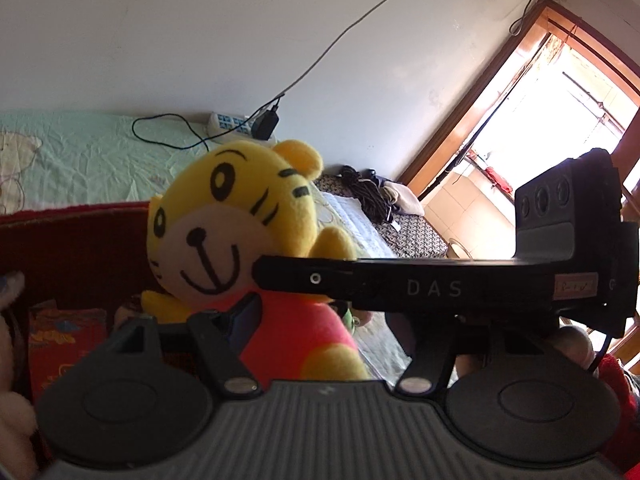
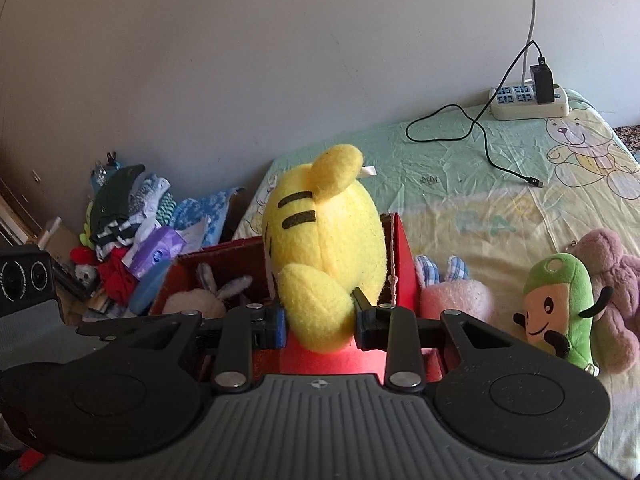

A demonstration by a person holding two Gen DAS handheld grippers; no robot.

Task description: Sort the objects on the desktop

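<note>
A yellow tiger plush (image 2: 324,240) in a red shirt hangs over an open red box (image 2: 224,248), its back to the right wrist camera. My right gripper (image 2: 320,320) is shut on its lower body, one pad on each side. The left wrist view shows the tiger's face (image 1: 224,216). There my left gripper (image 1: 322,314) stands open around the red shirt. Its left finger (image 1: 240,316) is at the shirt's edge. Its right finger is hidden behind the right gripper's black arm (image 1: 432,288). A pale rabbit plush (image 2: 208,300) lies inside the box.
On the bed sheet (image 2: 440,200) lie a pink rabbit plush (image 2: 456,296), a green plush (image 2: 560,312) and a mauve plush (image 2: 612,280). A power strip (image 2: 528,102) with a black cable sits by the wall. Clothes (image 2: 132,220) are piled left of the box.
</note>
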